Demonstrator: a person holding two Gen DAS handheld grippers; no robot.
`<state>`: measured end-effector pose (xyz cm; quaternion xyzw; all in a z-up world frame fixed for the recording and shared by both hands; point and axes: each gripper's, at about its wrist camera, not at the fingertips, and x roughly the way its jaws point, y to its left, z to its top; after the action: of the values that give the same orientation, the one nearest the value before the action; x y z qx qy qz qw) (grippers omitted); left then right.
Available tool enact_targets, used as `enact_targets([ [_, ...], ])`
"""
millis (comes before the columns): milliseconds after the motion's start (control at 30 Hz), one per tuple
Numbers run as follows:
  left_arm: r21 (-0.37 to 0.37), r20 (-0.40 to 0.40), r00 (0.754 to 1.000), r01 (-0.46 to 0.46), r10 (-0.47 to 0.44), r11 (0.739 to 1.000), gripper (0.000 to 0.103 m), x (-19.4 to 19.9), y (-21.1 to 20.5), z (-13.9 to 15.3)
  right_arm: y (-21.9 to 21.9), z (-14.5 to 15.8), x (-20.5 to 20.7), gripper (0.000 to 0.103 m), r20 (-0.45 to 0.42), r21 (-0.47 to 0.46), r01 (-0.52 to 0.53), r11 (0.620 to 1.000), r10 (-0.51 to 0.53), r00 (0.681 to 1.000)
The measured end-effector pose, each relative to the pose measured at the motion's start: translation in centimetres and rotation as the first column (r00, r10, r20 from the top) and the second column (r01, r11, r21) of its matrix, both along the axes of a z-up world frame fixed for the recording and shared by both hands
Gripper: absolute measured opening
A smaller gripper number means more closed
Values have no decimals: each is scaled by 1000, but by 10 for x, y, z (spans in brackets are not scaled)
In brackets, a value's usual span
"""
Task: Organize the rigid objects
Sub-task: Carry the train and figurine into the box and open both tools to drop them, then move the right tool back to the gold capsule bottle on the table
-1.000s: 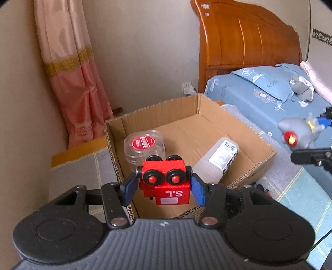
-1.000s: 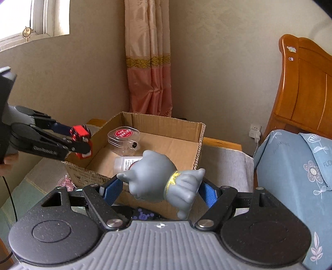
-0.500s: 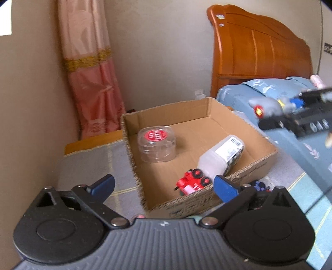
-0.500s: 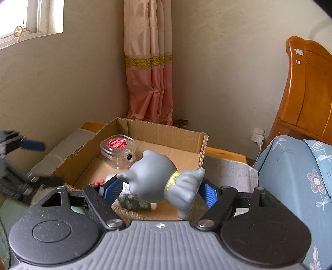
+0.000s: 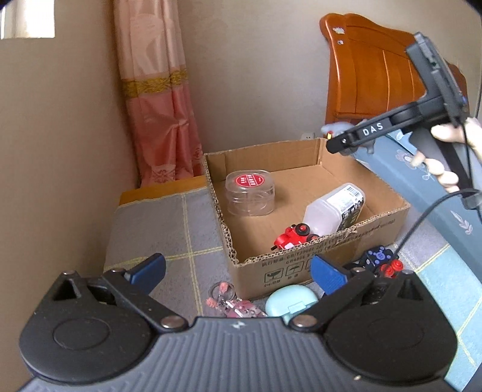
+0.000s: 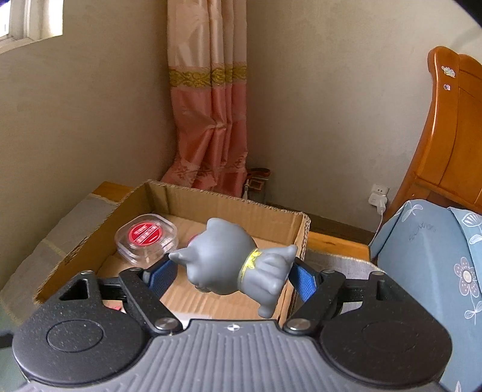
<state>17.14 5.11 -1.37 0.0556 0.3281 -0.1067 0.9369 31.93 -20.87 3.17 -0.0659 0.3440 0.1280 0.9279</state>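
The grey cat (image 6: 229, 259) is pinched between the opening jaws of the right gripper (image 6: 232, 276) above the box (image 6: 301, 238), while the left gripper (image 5: 238, 271) is spread wide and empty before the box, where the red car (image 5: 293, 236) lies.

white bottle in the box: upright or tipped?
Tipped. The white bottle lies on its side on the cardboard box floor, beside the red toy car.

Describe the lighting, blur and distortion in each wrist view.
Left wrist view: soft daylight, strong fisheye bending at the edges, cardboard box sharp, no glare. Right wrist view: a bright overexposed window, grey toy crisp, dark vignette in the corners.
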Motion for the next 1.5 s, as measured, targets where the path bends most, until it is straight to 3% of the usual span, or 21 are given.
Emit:
enact_targets([
  [100, -4, 2, 1000, -17, 17, 1000, 102, -1, 4, -3, 0, 1, 7, 103, 18, 5, 15, 1000, -15, 1000],
  [467, 34, -9, 1000, -16, 17, 999, 102, -18, 0, -14, -4, 9, -31, 103, 36, 7, -14, 1000, 14, 999],
  [733, 53, -39, 999, -13, 15, 998, 102, -36, -4, -18, -5, 5, -84, 103, 33, 24, -38, 999, 37, 999],
  [1033, 48, -67, 997, -35, 38, 998, 102, -49, -3, -16, 12, -40, -149, 103, -18, 9, -35, 999, 35, 999],
  [1267, 53, -52, 996, -65, 68, 996, 102, -67, 2, -8, 22, -67, -176, 103, -50, -14, -23, 1000, 22, 999],
  [1500, 23, -57, 995, -76, 77, 997, 102, -81, 6, -18, 20, -85, -195, 103, -83, 2, -6, 1000, 6, 997],
])
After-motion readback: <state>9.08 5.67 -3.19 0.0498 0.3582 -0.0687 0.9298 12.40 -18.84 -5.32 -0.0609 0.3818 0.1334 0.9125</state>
